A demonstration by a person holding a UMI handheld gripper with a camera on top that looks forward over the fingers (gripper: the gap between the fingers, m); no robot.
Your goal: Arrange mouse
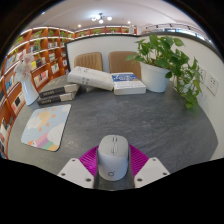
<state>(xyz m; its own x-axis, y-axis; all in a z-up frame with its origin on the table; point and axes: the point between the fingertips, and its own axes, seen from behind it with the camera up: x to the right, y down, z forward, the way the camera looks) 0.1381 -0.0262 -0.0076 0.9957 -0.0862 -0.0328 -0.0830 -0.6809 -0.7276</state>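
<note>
The tool [113, 170] is pinching the white mouse [113, 157] between its pink pads [90, 160], carrying it above the grey worktop [110, 115], probably toward the colourful mouse mat [46, 127] lying off to the left.

White gripper [112, 172] jaws bearing magenta inner pads [90, 158].

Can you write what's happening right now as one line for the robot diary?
gripper: shut on mouse | mouse: white, between the fingers | mouse pad: on table, ahead, untouched | plant: far side
</note>
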